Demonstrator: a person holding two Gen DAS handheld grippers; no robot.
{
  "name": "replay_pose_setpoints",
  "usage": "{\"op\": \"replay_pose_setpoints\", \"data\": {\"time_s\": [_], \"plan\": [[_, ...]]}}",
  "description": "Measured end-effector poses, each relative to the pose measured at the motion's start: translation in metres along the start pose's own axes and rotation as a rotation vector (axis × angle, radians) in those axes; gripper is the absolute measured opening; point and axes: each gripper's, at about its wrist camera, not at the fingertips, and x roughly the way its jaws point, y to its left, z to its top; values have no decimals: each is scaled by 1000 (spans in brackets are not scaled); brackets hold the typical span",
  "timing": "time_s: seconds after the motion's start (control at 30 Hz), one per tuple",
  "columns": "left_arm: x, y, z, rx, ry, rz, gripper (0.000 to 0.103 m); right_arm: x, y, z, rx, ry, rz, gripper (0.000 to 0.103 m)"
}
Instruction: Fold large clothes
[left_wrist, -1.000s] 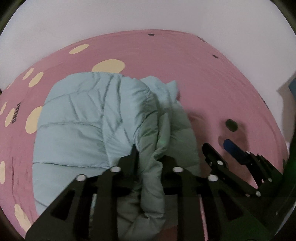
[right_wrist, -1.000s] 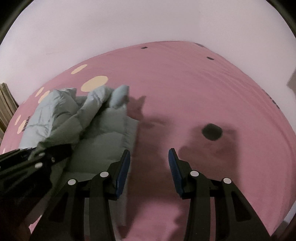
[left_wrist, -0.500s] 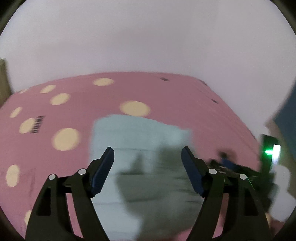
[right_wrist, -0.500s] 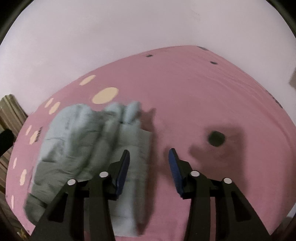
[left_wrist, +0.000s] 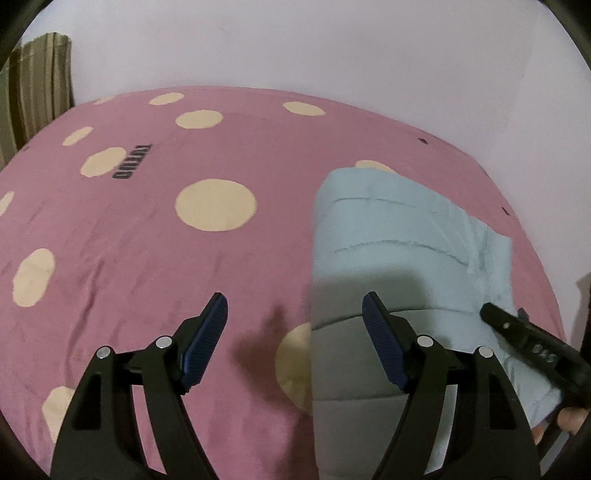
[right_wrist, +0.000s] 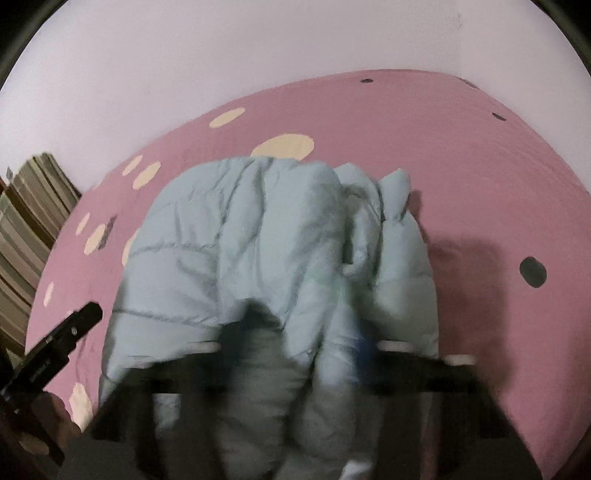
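Pink bedding dotted with cream circles spreads beneath both of my tools, backed by a plain pale wall, with striped brown fabric at the far left edge of my left-hand view. My left gripper is released, its blue-padded fingers spread wide and holding nothing; between them I see only pink cover, a shadow and part of a cream dot. The light blue puffer jacket lies ahead and to the right of those jaws, its near left edge running just behind my right-side finger, its quilted surface fairly flat from this side with looser folds along its far right edge. Further right, a black finger of my right gripper crosses the jacket's edge. From my right-hand camera the jacket fills the middle, bunched into thick rumpled folds that rise directly ahead of and over the jaws. My right gripper is smeared with motion blur and mostly buried in the fabric; padded cloth sits between and across its fingers, but I cannot tell whether they are clenched on it or loose. To the left of those jaws, low in the view, the dark tip of my left gripper pokes in above the pink cover, just beside the jacket's edge. A dark spot marks the bedding off to the right.
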Motion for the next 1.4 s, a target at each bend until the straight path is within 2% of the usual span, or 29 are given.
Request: {"op": "replay_pose_setpoints", "data": {"time_s": [0.1,0.2,0.33,0.63,0.9,1.1,1.23,1.33,1.4], "plan": [[-1,-9,3,14,-9,-35,75,-7,-1,1,-24,-12,-4,14],[-2,-27,7,43,-26,-69,75,-14,-14,3,-16,-29,-21,14],[13,-53,3,94,6,-94,75,-13,-31,1,-20,-34,-54,14],[59,-80,-21,147,113,-18,76,25,-66,-10,15,28,-48,15],[84,-86,-33,181,129,26,77,46,-77,-16,49,33,-14,15],[53,-74,-28,148,91,-4,75,22,-72,-8,32,24,-21,22],[14,-57,-28,92,3,-17,75,-30,-55,-12,1,-95,-75,23],[-2,-51,-36,91,-24,-12,75,-54,-34,-25,-55,-145,-42,23],[-4,-50,-44,107,-24,-8,75,-56,-25,-37,-86,-139,-16,23]]}}
